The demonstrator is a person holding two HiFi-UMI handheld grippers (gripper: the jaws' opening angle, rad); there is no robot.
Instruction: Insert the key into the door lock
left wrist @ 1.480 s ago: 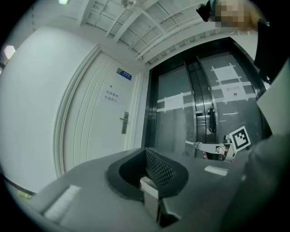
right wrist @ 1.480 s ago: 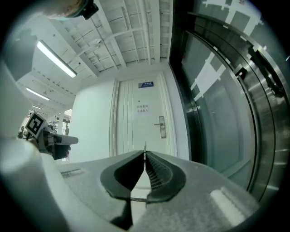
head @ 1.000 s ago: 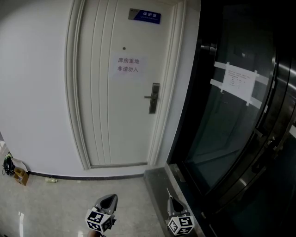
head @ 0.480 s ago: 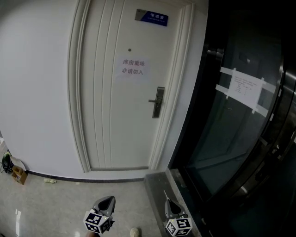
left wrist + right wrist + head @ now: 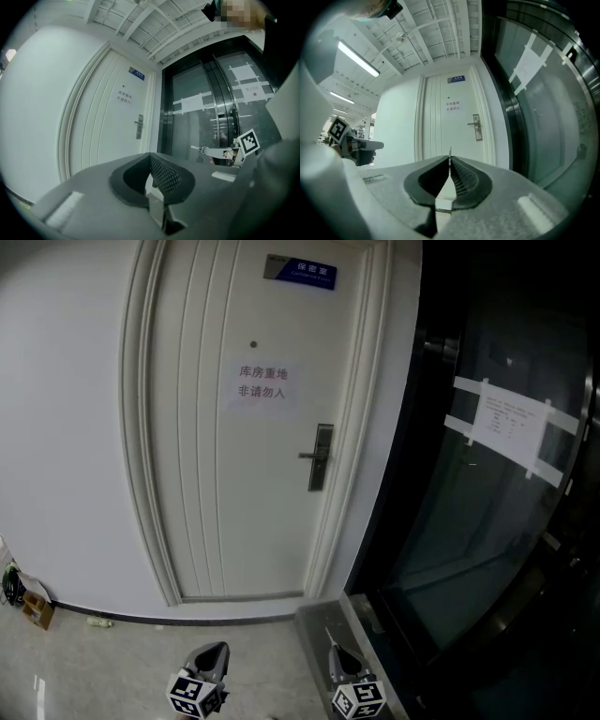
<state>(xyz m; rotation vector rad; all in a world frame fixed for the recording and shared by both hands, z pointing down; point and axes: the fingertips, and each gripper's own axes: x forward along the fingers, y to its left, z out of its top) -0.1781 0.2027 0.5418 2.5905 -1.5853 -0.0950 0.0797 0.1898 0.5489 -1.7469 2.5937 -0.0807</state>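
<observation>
Left gripper (image 5: 216, 652), right gripper (image 5: 335, 652) now nearer one door (image 5: 234, 484), one lock (image 5: 322, 457), right fingers (image 5: 461, 180) clamping one key (image 5: 450, 151), left fingers (image 5: 164, 176) closed

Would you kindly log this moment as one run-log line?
right gripper: shut on key | left gripper: shut, empty | door lock: ahead, untouched, key not inserted

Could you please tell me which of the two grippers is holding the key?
The right gripper: the thin key pokes out between its shut jaws, while the left gripper is shut on nothing.
</observation>
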